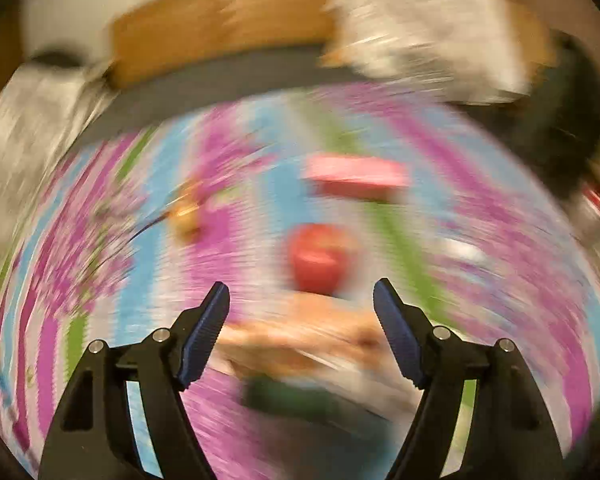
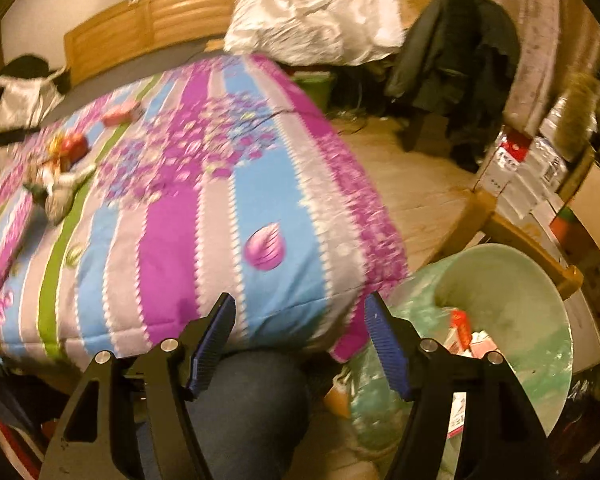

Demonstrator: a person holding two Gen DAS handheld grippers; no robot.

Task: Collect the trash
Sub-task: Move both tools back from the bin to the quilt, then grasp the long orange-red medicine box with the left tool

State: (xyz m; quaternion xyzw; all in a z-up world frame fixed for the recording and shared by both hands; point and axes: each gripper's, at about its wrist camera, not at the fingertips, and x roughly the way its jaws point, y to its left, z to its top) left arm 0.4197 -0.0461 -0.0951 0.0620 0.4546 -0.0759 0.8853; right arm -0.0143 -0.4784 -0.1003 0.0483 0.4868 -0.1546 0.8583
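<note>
Trash lay in a cluster on the bed's striped quilt (image 2: 204, 208), toward the far-left part of it in the right wrist view: a pink flat box (image 2: 120, 114), a red roundish item (image 2: 74, 145), a gold-ish wrapper (image 2: 56, 148) touching it, and a crumpled pale wrapper pile (image 2: 58, 192) just nearer. All sat loose on top of the quilt, so nothing needed uncovering.

Left hand-held gripper (image 1: 302, 294) was wide open and empty, hanging over that same cluster. Left wrist view was heavily motion-blurred; the red item (image 1: 320, 256) showed just beyond the fingertips, the pink box (image 1: 356, 174) farther on, and a crumpled tan wrapper (image 1: 300, 340) between the fingers, nearer the camera. Whether the fingers touched anything, I couldn't tell. My read: it was open because it was lining up a grab, probably the red item or the tan wrapper.

Right hand-held gripper (image 2: 300, 304) was also spread wide with nothing in it, held at the near edge of the bed above the person's knee (image 2: 252, 408). Pale green trash bin (image 2: 516, 280) with its plastic liner stood on the floor just right of the bed corner, already holding some red and white packaging (image 2: 466, 332). Bin placement looked deliberate: a short carry from quilt to drop.

Risk as I judged it: the blur suggested fast motion, so an easy miss on a roundish item.
</note>
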